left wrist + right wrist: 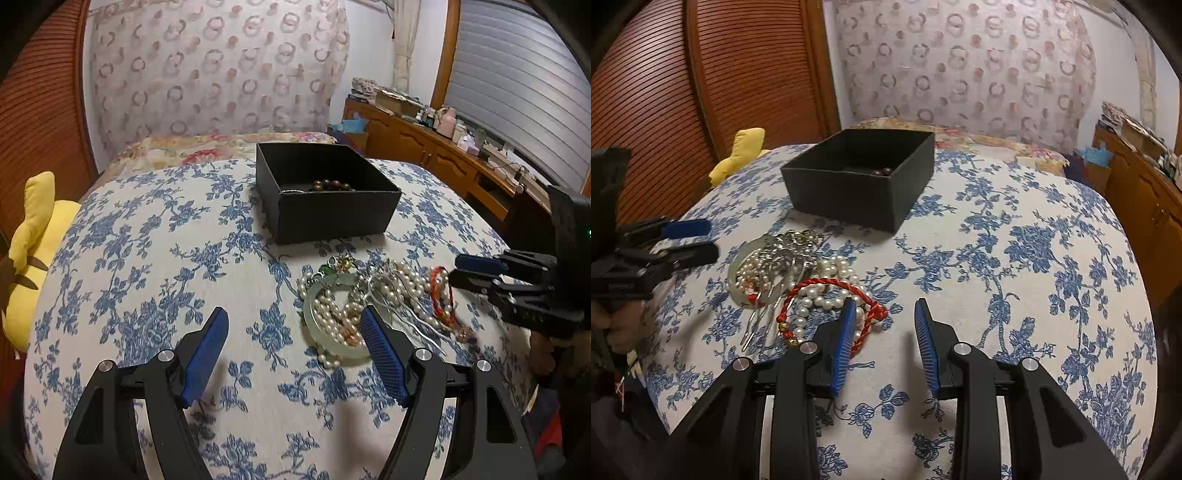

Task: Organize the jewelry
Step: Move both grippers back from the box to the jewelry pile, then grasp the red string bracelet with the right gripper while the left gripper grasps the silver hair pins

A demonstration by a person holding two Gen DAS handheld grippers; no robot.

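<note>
Left wrist view: both grippers, left gripper [293, 325] wide, right gripper [884, 314] narrower, empty, flanked the jewelry heap [369, 306] near the bed's front edge, black box [325, 192] behind to receive pieces.

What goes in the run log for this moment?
left gripper: open, empty | right gripper: open, empty | jewelry pile: on bedspread | black box: holds brown beads

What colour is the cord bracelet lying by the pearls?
Red; the cord bracelet shows best in the right wrist view.
</note>
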